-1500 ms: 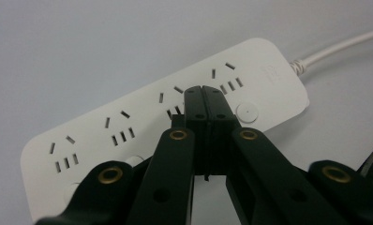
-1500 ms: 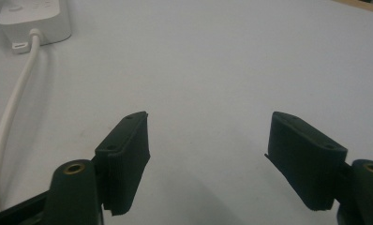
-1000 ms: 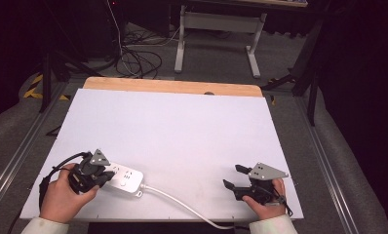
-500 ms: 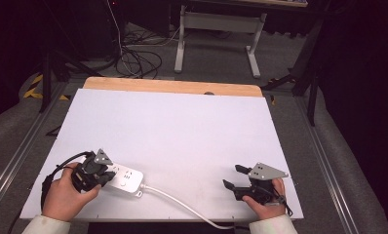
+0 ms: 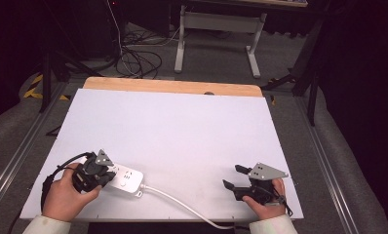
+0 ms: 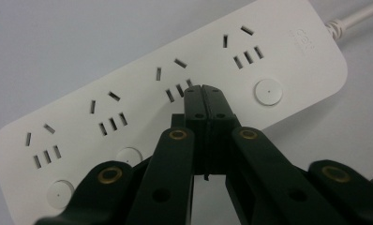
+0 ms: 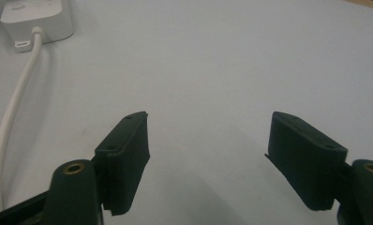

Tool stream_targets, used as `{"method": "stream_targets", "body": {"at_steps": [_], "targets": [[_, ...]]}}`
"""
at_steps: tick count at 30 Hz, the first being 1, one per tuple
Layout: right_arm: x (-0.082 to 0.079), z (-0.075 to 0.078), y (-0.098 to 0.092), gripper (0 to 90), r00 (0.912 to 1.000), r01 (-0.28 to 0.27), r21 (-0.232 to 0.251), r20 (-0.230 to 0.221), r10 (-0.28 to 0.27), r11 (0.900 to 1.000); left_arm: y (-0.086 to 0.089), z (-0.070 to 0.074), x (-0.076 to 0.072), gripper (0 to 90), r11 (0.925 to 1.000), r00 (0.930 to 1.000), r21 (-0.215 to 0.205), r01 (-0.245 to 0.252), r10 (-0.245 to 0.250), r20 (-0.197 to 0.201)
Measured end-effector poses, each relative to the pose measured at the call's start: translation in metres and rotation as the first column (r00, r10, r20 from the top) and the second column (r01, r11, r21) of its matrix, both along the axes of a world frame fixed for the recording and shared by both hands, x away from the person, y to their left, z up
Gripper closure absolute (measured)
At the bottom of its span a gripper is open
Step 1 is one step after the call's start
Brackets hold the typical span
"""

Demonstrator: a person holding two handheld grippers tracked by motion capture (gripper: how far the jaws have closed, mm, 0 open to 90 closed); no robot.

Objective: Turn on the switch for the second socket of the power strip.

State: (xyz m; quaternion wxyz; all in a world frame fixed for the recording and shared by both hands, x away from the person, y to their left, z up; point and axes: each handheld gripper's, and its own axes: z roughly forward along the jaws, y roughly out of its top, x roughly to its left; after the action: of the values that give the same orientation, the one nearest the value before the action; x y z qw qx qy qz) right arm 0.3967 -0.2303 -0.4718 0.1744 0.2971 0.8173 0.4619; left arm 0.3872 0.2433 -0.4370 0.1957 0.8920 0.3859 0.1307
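so the count: one white power strip [image 6: 175, 89] with one white cord [image 5: 182, 204], four socket groups on it, three round buttons i can see, two grippers, one white table [image 5: 182, 126]

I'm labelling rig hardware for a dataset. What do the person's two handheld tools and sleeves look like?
Both are black two-jaw tools. The left tool and right tool each carry a grey three-cornered plate on top with small holes. Their linkage arms have brass-coloured rivets, and the jaw pads are flat black blocks. A black cable loops from the left one. The sleeves are pale cream.
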Motion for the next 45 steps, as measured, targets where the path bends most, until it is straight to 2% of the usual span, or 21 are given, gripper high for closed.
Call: {"method": "stream_targets", "body": {"at_steps": [6,12,23,29,45], "targets": [[-0.0003,0.0001,0.0,30.0,1.0,-0.001,0.0,0.001,0.001,1.0,-0.0001,-0.0014,0.0001,90.0,1.0,1.0,-0.008,-0.004,0.004,-0.001],[-0.0003,0.0001,0.0001,30.0,1.0,-0.001,-0.001,0.0,0.001,1.0,-0.004,-0.0015,-0.0021,90.0,0.9996,0.9999,0.028,-0.006,0.005,0.013],[-0.0008,0.0,0.0011,30.0,1.0,-0.003,-0.004,0.0,0.003,1.0,-0.0006,-0.0032,-0.0013,90.0,0.9999,0.9999,-0.005,-0.012,0.012,0.006],[-0.0013,0.0001,0.0016,29.9,1.0,-0.004,-0.006,0.001,0.004,1.0,-0.003,-0.0031,-0.0024,90.0,0.9998,0.9999,0.016,-0.011,0.01,0.011],[-0.0014,0.0001,0.0012,29.8,1.0,-0.002,-0.005,-0.001,0.002,1.0,-0.0011,-0.0055,-0.003,90.0,0.9996,0.9998,-0.023,-0.016,0.017,0.014]]}}
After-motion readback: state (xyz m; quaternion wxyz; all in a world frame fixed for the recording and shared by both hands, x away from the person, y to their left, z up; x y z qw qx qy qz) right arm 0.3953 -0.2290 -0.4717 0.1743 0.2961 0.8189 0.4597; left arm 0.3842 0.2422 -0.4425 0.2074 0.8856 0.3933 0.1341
